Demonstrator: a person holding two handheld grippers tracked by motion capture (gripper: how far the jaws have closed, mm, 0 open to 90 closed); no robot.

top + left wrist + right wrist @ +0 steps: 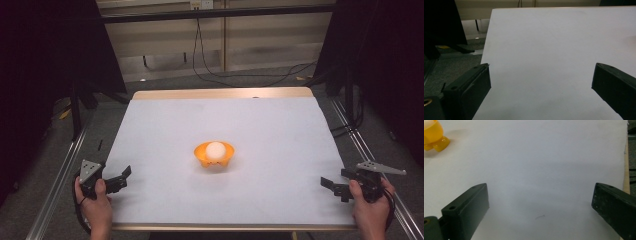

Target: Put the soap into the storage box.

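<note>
An orange footed bowl (214,157) stands in the middle of the white table (260,120), and a white ball (215,149) rests inside it. The left gripper (123,178) hovers at the table's near left corner, held in a hand, with its jaws wide apart and nothing between them (540,75). At the near right corner the right gripper (332,186) is open too, its jaws empty (540,195). The right gripper view catches the bowl (432,136) at its top left corner, far from the jaws.
A wooden strip (220,93) borders the table's far edge. Metal rails (60,175) run along both sides on the floor. Black cables (235,75) trail across the floor beyond the table, and dark curtains (45,60) hang left and right.
</note>
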